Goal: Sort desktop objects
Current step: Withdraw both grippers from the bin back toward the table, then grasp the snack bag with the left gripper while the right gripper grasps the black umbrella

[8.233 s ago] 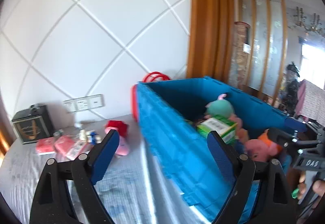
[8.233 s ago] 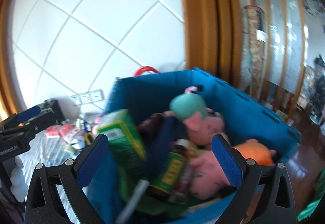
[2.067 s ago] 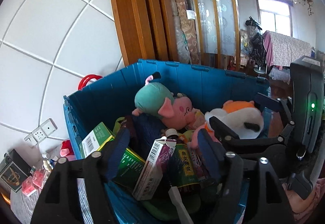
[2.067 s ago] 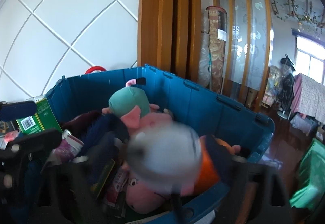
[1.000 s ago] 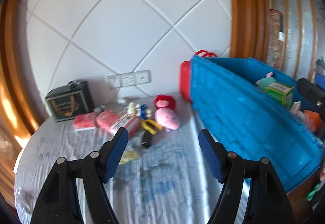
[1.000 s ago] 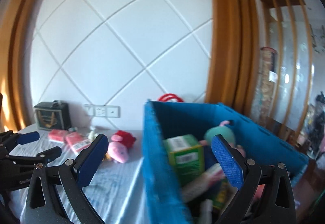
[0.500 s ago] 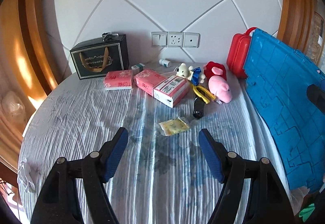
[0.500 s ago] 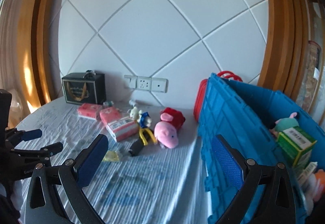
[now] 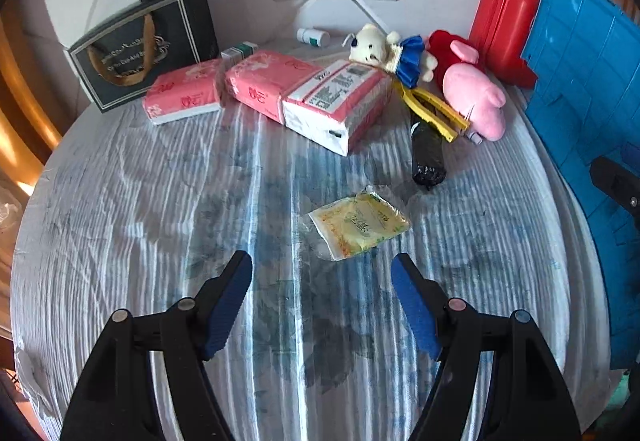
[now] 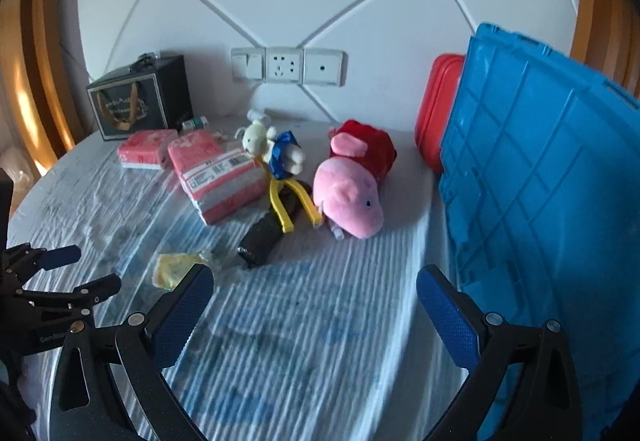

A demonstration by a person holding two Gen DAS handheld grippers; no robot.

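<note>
Both grippers, left gripper (image 9: 322, 275) and right gripper (image 10: 314, 291), hang wide open and empty over the worktop (image 9: 120, 201). Plenty left: yellow sachet (image 9: 360, 223) mid-worktop, tissue packs (image 9: 336, 99) and pink pig (image 10: 348, 197) (near the back edge), blue crate (image 10: 540, 181) at the right edge.

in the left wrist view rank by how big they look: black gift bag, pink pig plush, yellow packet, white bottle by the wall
1. black gift bag
2. pink pig plush
3. yellow packet, close to the pig and nearer the camera, so unsure
4. white bottle

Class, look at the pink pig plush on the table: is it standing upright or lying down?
Lying down. The pink pig plush rests lengthwise on the table cloth, snout toward the camera, its red-dressed body stretched behind it toward the wall.
</note>
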